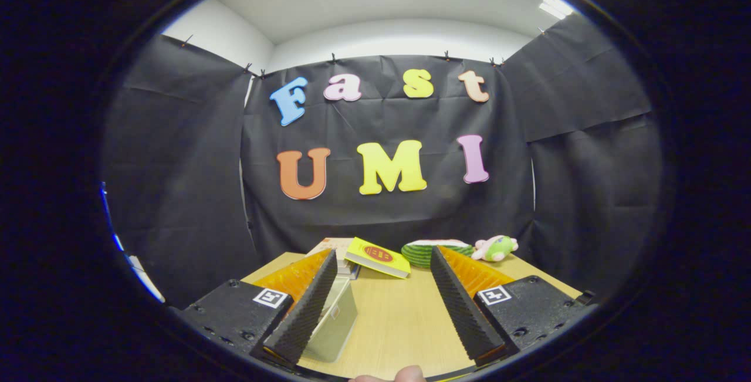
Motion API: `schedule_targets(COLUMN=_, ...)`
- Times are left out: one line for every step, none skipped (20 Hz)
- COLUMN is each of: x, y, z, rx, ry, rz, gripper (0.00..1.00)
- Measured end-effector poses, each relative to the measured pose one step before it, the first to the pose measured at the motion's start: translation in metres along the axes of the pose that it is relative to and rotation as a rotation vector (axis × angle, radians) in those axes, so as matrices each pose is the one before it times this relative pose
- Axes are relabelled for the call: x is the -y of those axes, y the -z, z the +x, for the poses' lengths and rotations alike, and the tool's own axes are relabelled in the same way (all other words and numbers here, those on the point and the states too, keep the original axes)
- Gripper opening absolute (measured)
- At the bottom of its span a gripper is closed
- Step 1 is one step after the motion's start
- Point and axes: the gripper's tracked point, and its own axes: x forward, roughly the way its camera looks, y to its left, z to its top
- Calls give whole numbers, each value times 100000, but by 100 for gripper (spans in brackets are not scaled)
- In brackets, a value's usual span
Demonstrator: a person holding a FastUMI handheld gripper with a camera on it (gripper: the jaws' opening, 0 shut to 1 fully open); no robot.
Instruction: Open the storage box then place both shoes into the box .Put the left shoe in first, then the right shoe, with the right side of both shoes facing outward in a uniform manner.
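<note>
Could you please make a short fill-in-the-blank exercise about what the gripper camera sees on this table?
1. The gripper has its fingers ____, with nothing between them.
2. The pale translucent storage box lies on the light wooden ____ beside one finger.
3. The yellow book rests tilted on a stack of ____ beyond the fingers.

Missing words: open; table; books

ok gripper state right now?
Gripper: open, holding nothing; bare wooden table between its fingers, storage box beside the left finger.

One box (332, 323), two books (378, 257).
</note>
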Motion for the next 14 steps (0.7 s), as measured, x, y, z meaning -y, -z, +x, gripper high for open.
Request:
schedule_targets(x=190, y=-12, z=-24, rx=805, ry=1132, rz=-847, gripper=100)
schedule_targets(x=322, y=-149, z=-101, rx=626, ry=1161, rz=-646, gripper=100)
schedule_targets(x=186, y=-211, z=-103, rx=1308, ry=993, rz=-857, gripper=100)
schedule_targets(x=167, y=-246, z=-52, rx=888, ry=974, rz=-700, gripper=100)
schedule_targets(x=8, y=-63, z=-144, rx=162, ry=253, rz=-195, gripper=100)
schedule_targets(x=-113, y=85, z=-3, rx=2, ry=-179, rz=341, gripper=100)
schedule_targets(x=15, y=-59, z=-34, rx=-52, ry=14, rz=248, gripper=100)
schedule_targets(x=40, y=-54, z=-108, rx=-79, ry=73, rz=-31, gripper=100)
schedule_targets(x=75, y=-158, z=-1, rx=338, ry=113, rz=-103, gripper=100)
schedule_targets(x=-65, y=-179, z=-22, rx=399, ry=75, rz=-253, gripper=100)
schedule_targets(x=-34, y=-199, z=19, rx=448, ry=-4, rz=-134, gripper=100)
schedule_targets(x=-103, y=-122, z=-45, rx=405, ry=-95, rz=-42, gripper=100)
schedule_targets(x=-147, y=1, z=3, rx=78, ry=-265, rz=89, gripper=100)
schedule_targets(x=-178, y=97, z=5, rx=-234, ry=-527, rz=161, gripper=100)
